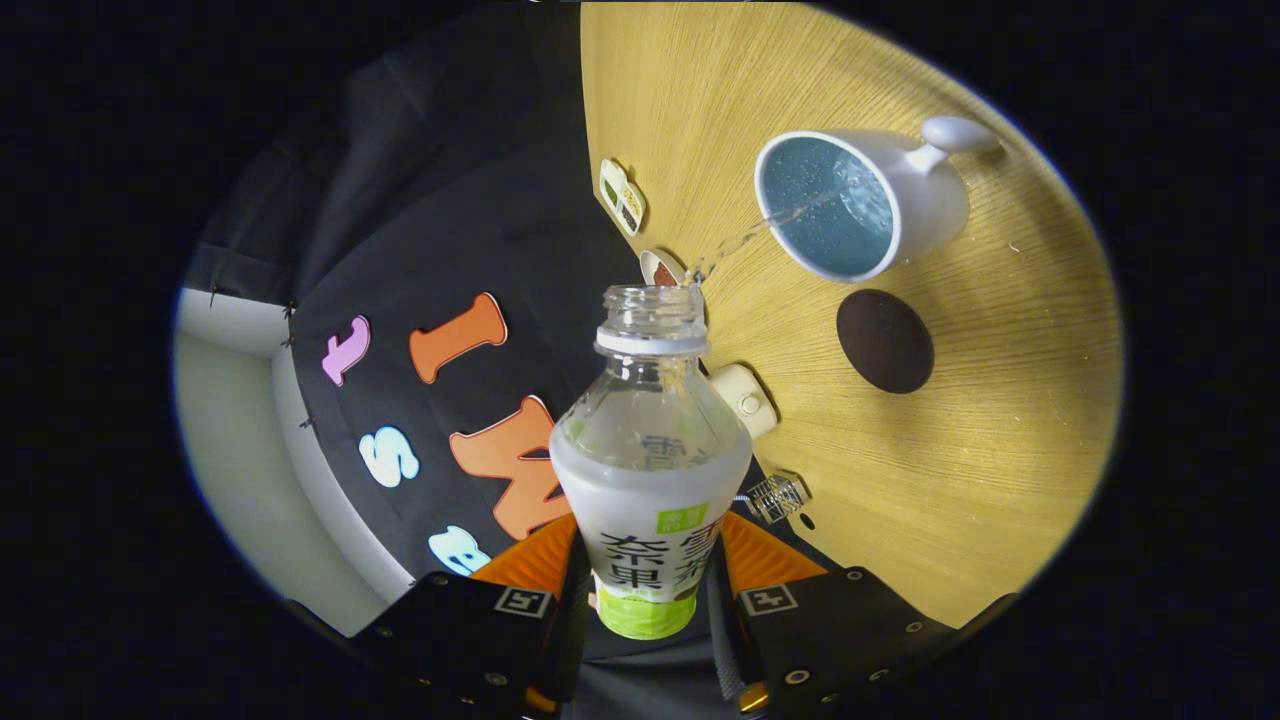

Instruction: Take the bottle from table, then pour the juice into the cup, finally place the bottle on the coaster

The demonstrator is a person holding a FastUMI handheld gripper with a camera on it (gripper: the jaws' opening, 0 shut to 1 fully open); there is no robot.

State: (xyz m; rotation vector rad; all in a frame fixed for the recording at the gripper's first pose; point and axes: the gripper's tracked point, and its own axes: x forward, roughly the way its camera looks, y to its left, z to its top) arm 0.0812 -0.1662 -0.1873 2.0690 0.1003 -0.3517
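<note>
Bottle (650,470) clamped low by jaws, tilted, juice streamed into cup (840,205); thin plastic judged light, squashable, best gripped at label.

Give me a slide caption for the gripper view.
Hand-held gripper tilts uncapped bottle, pouring a thin stream into the white cup beside the coaster.

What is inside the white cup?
The cup has a blue inside with clear liquid pooling in it. A thin stream runs into it from the open bottle, which the gripper holds tilted. The near wall hides how full it is.
</note>
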